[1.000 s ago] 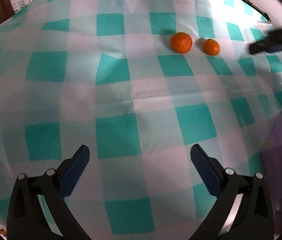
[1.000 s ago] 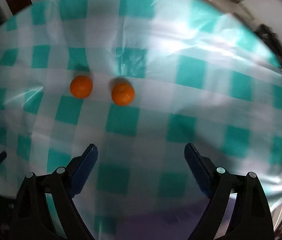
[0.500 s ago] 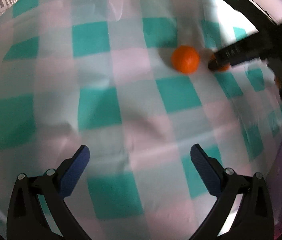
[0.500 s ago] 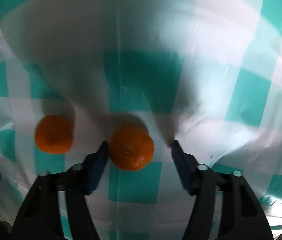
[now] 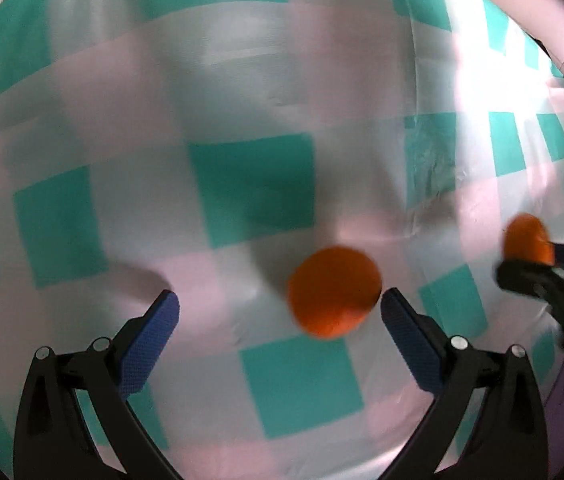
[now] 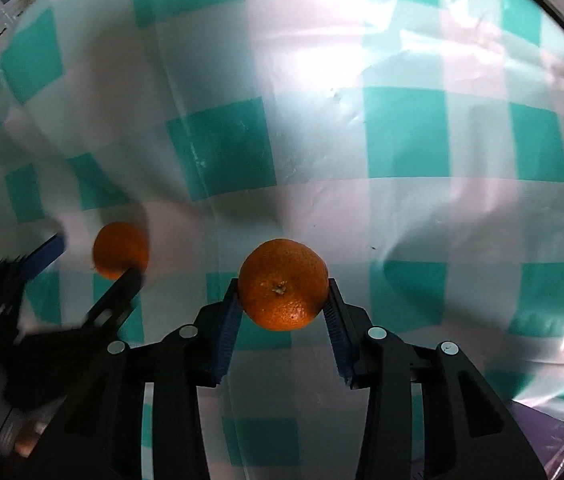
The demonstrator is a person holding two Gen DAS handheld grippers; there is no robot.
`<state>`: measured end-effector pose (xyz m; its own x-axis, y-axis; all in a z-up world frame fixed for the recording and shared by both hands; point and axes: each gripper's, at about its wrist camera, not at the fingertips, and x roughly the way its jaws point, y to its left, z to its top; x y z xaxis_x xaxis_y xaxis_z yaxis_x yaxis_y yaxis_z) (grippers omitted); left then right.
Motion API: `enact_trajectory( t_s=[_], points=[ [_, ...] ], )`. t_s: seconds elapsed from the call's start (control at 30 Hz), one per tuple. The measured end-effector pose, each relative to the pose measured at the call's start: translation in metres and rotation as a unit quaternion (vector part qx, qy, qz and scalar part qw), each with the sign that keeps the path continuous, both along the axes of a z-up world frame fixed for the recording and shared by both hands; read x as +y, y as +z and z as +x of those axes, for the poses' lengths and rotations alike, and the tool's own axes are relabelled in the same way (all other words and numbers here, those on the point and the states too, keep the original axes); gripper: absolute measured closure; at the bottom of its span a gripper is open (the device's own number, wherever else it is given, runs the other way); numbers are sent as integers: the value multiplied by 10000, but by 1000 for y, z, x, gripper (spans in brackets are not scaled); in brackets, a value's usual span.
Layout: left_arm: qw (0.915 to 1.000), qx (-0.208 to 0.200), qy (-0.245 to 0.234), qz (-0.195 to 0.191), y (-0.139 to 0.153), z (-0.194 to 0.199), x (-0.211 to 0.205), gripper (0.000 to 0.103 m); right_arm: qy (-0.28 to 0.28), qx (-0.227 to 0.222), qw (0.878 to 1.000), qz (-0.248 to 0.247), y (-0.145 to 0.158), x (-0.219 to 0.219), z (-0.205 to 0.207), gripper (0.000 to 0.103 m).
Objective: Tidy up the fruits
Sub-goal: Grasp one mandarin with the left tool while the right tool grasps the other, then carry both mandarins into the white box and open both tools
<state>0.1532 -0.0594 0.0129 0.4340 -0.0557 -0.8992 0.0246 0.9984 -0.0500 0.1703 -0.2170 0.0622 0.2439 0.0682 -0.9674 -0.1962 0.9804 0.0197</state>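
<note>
The right gripper [image 6: 282, 300], its jaws just closing, clamps one tangerine [image 6: 283, 284]; the wide-open left gripper [image 5: 279, 306] flanks another tangerine [image 5: 334, 291] at its 3 o'clock pad.

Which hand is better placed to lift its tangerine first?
Right. The right gripper has just closed on its tangerine, pads on both sides. The left gripper is open around the other tangerine.

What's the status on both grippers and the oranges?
Right gripper shut on stem-up orange, jaws just closing. Left gripper open around second orange. Nothing else on the checked cloth.
</note>
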Motion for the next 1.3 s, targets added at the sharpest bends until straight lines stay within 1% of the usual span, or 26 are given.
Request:
enact_trajectory(
  t_s=[0.1,0.13,0.17,0.2,0.23,0.27,0.3,0.4,0.47,0.6,0.7,0.8,0.93,1.0,1.03,1.1,1.2,1.3],
  points=[
    [9998,40,18,177,-8,7,-4,3,-89,-62,9999,107,14,-8,-14,63],
    [9997,-14,20,241,-9,6,-6,4,-121,-102,9998,116,18,-14,-20,63],
    [9995,-56,-4,309,-9,4,-7,8,-146,-132,9997,127,23,-18,-24,63],
    [9991,-191,-135,349,-6,-2,-11,24,-189,-159,9996,159,28,-22,-32,63],
    [9988,-281,-301,253,-4,-6,-13,56,-219,-172,9995,171,30,-26,-35,63],
    [9983,-283,-504,99,-1,-9,-16,59,-255,-182,9994,177,33,-29,-40,63],
    [9981,-238,-533,216,0,-12,-19,59,-300,-188,9992,193,36,-33,-48,63],
    [9986,-205,-453,164,0,-25,-16,59,-367,-211,9988,249,42,-47,-63,63],
    [9993,-130,-334,70,0,-36,-10,59,-413,-202,9986,276,41,-51,-77,63],
    [9997,29,76,-219,7,-74,12,59,-400,-138,9986,305,40,-57,-106,63],
    [9987,164,321,-371,11,-105,25,59,-348,-129,9987,355,37,-46,-128,63],
    [9979,337,363,-409,11,-125,30,59,-270,-113,9988,405,38,-43,-145,63],
    [9970,489,370,-470,20,-153,26,59,-172,-101,9988,443,39,-47,-165,63],
    [9966,526,386,-498,24,-162,15,59,-111,-119,9989,450,40,-49,-175,63],
    [9965,530,399,-501,27,-175,18,59,-25,-192,9988,441,44,-49,-180,63],
    [9960,557,443,-535,31,-187,14,59,117,-233,9987,446,52,-48,-190,63],
    [9954,556,515,-584,37,-202,7,59,226,-337,9980,477,63,-48,-199,63],
    [9939,523,689,-677,46,-214,1,59,425,-471,9963,584,78,-44,-208,63]
  ],
)
